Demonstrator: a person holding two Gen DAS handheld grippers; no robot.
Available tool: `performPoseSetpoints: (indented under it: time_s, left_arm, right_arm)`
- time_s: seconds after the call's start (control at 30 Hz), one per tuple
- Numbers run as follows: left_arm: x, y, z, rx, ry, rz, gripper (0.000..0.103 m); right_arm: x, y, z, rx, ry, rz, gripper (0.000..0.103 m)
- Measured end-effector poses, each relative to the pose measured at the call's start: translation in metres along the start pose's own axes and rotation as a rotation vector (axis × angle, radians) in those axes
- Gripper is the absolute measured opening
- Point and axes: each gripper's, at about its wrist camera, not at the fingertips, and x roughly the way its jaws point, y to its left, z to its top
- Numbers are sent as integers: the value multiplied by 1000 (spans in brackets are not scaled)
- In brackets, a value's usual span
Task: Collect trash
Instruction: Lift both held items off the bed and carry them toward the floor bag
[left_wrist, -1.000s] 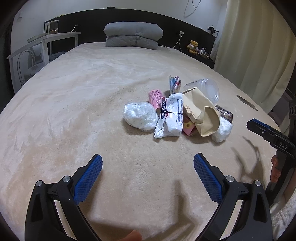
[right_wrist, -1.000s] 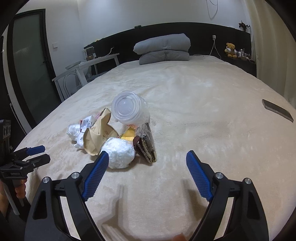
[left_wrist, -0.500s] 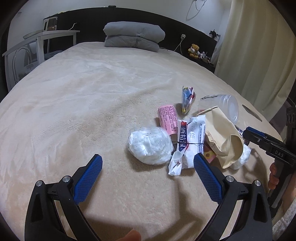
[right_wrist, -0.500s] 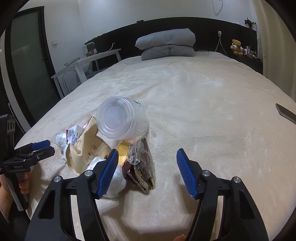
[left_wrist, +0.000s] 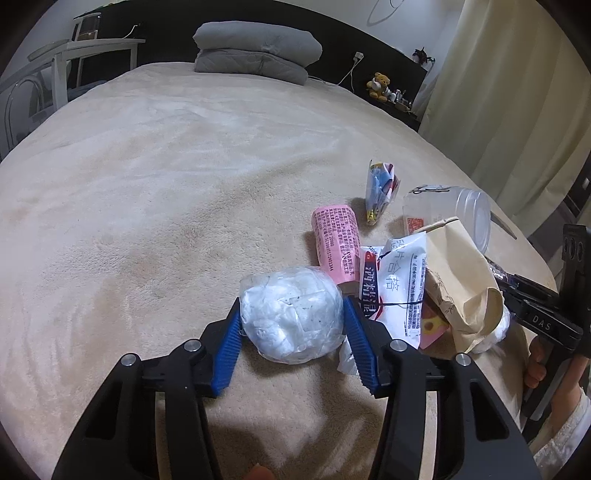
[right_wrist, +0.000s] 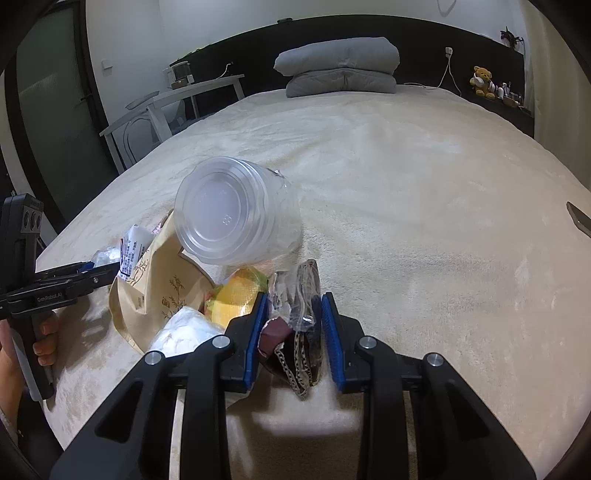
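Both closed: left gripper (left_wrist: 291, 325) pinches white wad (left_wrist: 290, 314); right gripper (right_wrist: 291, 314) pinches dark wrapper (right_wrist: 295, 325).

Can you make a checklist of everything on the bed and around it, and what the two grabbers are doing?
Surface: cream blanket on a bed.
Job's things: white wad, dark wrapper, clear cup on its side, paper bag, pink packet, white packet, small colourful wrapper, all in one heap.
Clutter: flat dark thing on the blanket, apart from the heap.
Grippers: left gripper has just closed on the white wad; right gripper has just closed on the dark wrapper.
Cables: white cable at the headboard.
Surroundings: grey pillows, teddy, curtain, white table.
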Motion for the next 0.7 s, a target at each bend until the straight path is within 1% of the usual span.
performPoseSetpoints:
  time_s: [0.13, 0.2, 0.4, 0.47, 0.5, 0.53, 0.63, 0.7]
  left_arm:
    - [-6, 1, -3, -16, -17, 13, 52]
    - [-11, 0, -6, -17, -25, 31, 52]
    - [-32, -5, -24, -32, -70, 79, 52]
    - [-41, -8, -31, -24, -87, 103, 52]
    - [-46, -11, -36, -13, -101, 132, 52]
    - [-50, -13, -40, -6, -109, 145, 52]
    - [-64, -23, -52, 31, -134, 169, 52]
    - [-73, -29, -61, 41, -149, 162, 52]
  right_arm:
    - [-5, -1, -2, 8, -10, 1, 31]
    - [-9, 0, -3, 9, -19, -3, 31]
    - [-33, 3, -12, 6, -80, -32, 31]
    - [-42, 3, -18, 9, -89, -39, 30]
    - [-46, 3, -22, 11, -90, -37, 30]
    - [-50, 4, -26, 14, -92, -35, 31]
    - [-64, 8, -35, 9, -105, -24, 30]
    - [-73, 12, -41, -1, -113, -16, 30]
